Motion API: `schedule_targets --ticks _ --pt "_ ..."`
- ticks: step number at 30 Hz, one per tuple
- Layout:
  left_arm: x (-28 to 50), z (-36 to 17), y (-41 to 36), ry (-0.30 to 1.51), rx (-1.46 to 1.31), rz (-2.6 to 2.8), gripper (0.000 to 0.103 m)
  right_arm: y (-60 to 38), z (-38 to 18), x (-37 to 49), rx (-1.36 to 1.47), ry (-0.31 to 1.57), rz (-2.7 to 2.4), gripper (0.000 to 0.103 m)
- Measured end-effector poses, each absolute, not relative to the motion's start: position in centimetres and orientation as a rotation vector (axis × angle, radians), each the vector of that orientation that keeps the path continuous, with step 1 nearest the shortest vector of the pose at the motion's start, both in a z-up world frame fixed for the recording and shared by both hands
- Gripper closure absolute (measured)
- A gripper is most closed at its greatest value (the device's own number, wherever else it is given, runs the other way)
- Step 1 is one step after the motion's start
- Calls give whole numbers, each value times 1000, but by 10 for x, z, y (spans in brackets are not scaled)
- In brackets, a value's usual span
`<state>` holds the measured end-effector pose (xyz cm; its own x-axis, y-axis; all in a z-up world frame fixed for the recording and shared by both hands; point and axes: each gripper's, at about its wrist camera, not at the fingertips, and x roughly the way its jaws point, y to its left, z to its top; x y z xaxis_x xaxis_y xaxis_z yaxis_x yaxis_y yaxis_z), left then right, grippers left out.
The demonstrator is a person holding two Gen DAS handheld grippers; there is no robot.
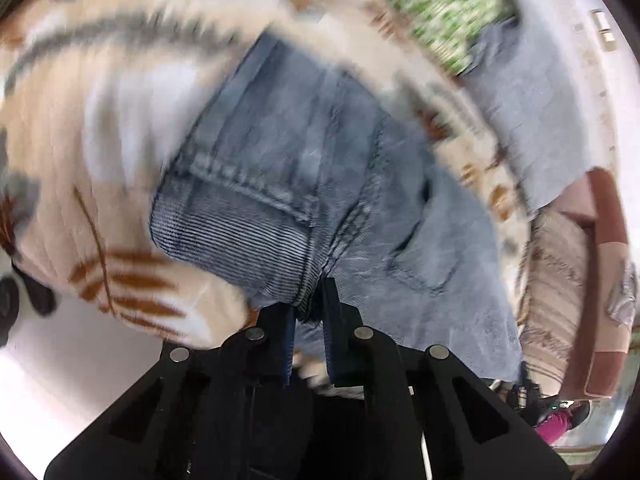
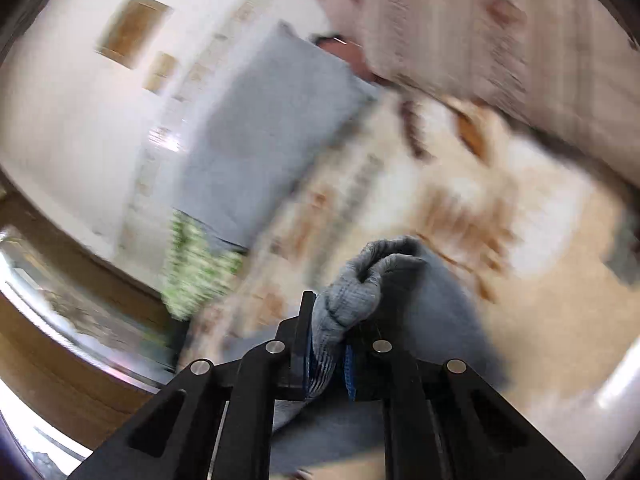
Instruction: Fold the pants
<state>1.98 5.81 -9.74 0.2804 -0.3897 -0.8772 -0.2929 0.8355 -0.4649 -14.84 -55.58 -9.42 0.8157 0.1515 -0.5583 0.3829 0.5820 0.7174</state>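
Blurring hides pants (image 1: 304,168) beyond grippers.

Both views are smeared by motion blur. In the left wrist view, the pattern of the bedspread (image 1: 100,128) is streaked, and the green and white cloth (image 1: 440,4) is cut off by the top edge. The lower part of the jeans (image 1: 304,168) is hidden behind the left gripper (image 1: 310,312). In the right wrist view, the grey pillow (image 2: 272,136) has soft edges, and the frames on the wall (image 2: 132,32) cannot be read. The tip of one finger of the right gripper (image 2: 332,320) is covered by the bunched ribbed cuff (image 2: 360,284).
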Motion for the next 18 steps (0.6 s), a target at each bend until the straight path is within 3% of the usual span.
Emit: schedule_targets --ticks 4,7,8,15,17,18 --pt "16 -106 65 1330 -634 -77 90 -551 -140 -169 990 692 -209 93" --pt "11 -94 66 1320 -578 -96 82 -554 -124 -179 983 673 -230 85" --pt "7 -90 67 1315 -558 -113 82 -557 -112 -182 952 664 -262 77" --pt "-23 -56 111 1208 -505 -186 81 -565 -53 -186 845 568 -321 52" --pt "-12 -49 130 1169 -531 -132 71 -550 -41 -158 805 603 -246 49" --pt "-2 -48 141 1157 -561 -107 61 -542 -38 -143 791 623 -205 48"
